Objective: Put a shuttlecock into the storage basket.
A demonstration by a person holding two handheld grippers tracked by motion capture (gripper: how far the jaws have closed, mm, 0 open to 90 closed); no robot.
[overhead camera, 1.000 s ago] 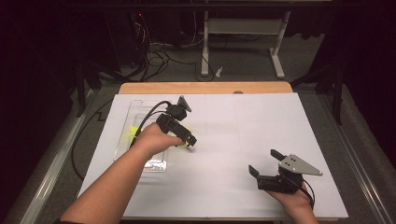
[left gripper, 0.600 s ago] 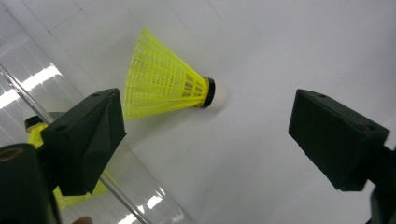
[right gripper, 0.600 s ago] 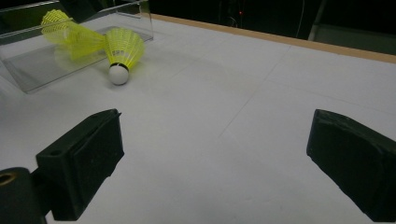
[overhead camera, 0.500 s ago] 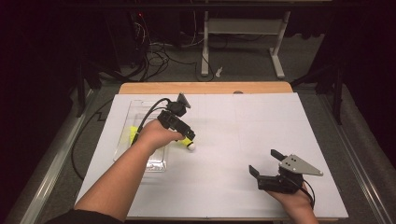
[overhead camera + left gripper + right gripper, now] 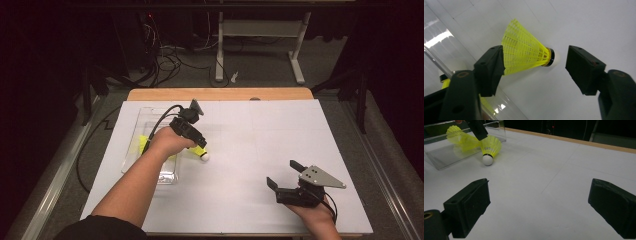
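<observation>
A yellow shuttlecock [image 5: 524, 55] with a white cork lies on the white table just right of the clear tray [image 5: 167, 176]. My left gripper [image 5: 536, 65] is open around it. One jaw touches the mesh skirt and the other stands a little apart from the cork. In the high view the left gripper [image 5: 198, 146] sits left of centre with the shuttlecock [image 5: 202, 155] at its tip. My right gripper [image 5: 286, 176] is open with nothing between its jaws, near the front right of the table. From the right gripper [image 5: 539, 205] view, the shuttlecock [image 5: 489, 148] lies far off at the upper left.
The clear tray [image 5: 439, 157] holds more yellow shuttlecocks [image 5: 459, 135]. The white sheet [image 5: 280, 135] covers the table, and a wooden edge [image 5: 220, 94] runs along the far side. Cables and a table frame lie on the dark floor beyond.
The left hand has shifted slightly down and forward, and the shuttlecock now lies on the table. The right gripper has stayed still.
</observation>
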